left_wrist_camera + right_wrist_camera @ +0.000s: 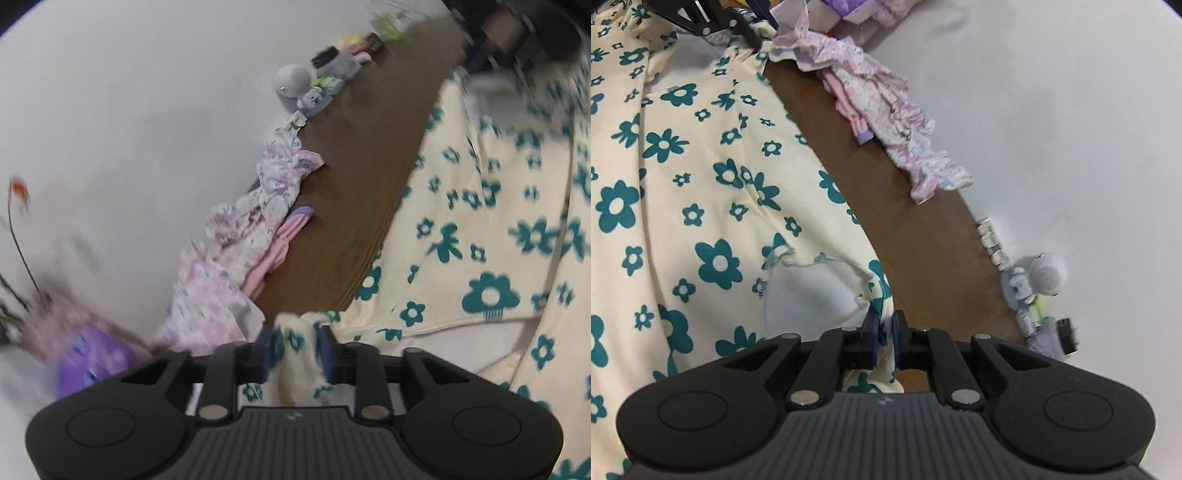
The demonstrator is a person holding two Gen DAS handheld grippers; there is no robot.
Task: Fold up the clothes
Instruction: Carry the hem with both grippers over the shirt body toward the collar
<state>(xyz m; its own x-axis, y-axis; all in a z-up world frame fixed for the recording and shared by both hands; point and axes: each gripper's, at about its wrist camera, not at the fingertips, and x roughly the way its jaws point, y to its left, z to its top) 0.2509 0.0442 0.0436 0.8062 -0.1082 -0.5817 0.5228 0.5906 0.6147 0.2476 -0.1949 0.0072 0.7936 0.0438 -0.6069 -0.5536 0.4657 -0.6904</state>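
Flowery garment (pixel 701 177) hung pinched in the left gripper (pixel 298 350) and the right gripper (pixel 884 334); level hands would fold it neatly.

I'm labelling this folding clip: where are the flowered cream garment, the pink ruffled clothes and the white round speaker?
flowered cream garment (pixel 701 177), right wrist view, on its flat middle.
pink ruffled clothes (pixel 273 184), left wrist view, on a bunched ruffle.
white round speaker (pixel 1048 272), right wrist view, on its mesh face.
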